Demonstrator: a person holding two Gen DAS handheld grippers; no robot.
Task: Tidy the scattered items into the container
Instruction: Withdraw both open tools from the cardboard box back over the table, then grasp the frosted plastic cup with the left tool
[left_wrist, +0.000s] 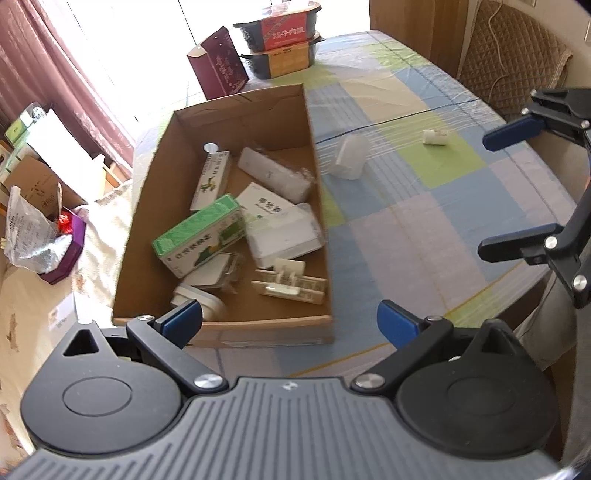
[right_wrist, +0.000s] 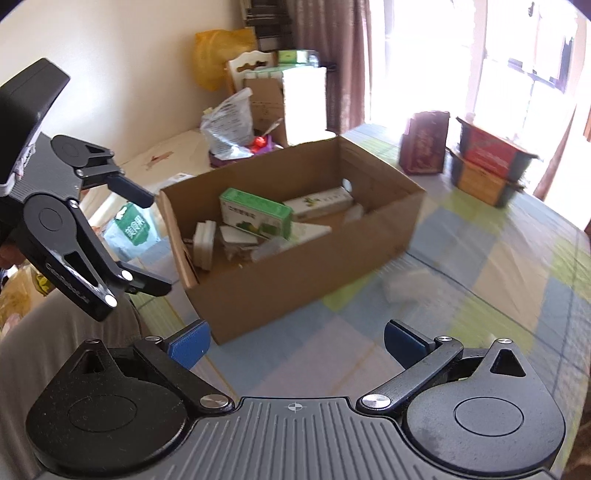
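An open cardboard box (left_wrist: 155, 221) (right_wrist: 295, 273) sits on the checked tablecloth and holds several items, among them a green carton (left_wrist: 201, 234) (right_wrist: 255, 212) and white packets. Two white items lie loose on the cloth right of the box: a blurred cup-shaped piece (left_wrist: 349, 158) (right_wrist: 402, 288) and a small white piece (left_wrist: 435, 136). My left gripper (left_wrist: 290, 323) (right_wrist: 159, 244) hovers open and empty at the box's near end. My right gripper (right_wrist: 297, 343) (left_wrist: 495, 192) is also open and empty, over the table to the right of the box.
A maroon carton (left_wrist: 218, 62) (right_wrist: 424, 144) and two stacked black food trays (left_wrist: 280, 37) (right_wrist: 487, 166) stand beyond the box. A padded chair (left_wrist: 509, 55) is at the table's far right edge. Bags and boxes crowd the cloth-covered surface (left_wrist: 37, 229) to the left.
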